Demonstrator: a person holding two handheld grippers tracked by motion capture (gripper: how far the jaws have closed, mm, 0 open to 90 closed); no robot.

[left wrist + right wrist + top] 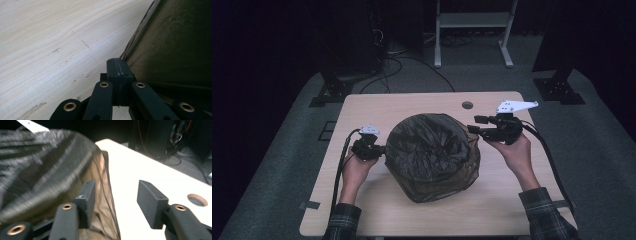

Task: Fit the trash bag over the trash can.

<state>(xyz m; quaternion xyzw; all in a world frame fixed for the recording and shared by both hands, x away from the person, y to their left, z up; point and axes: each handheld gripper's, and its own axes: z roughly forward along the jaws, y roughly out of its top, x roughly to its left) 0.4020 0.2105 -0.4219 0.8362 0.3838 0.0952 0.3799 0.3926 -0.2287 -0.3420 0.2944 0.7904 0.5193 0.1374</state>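
Tabletop point(362, 210): light wood. Dark bag point(432, 155) sits mid-table, slightly nearer the front edge. Right gripper point(473, 125), at the bag's far right side, jaws spread apart. Left gripper point(382, 149), at the bag's left side, jaws clenched together, touching the bag's edge.

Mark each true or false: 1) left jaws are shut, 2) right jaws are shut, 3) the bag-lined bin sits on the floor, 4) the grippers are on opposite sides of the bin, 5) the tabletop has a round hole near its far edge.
1) True. The left gripper has its jaws pressed together at the edge of the black bag; whether film is pinched between them cannot be told.
2) False. The right gripper has its jaws apart.
3) False. The bin sits on the table.
4) True. One gripper is at each side of it.
5) True. The round hole lies near the far edge.
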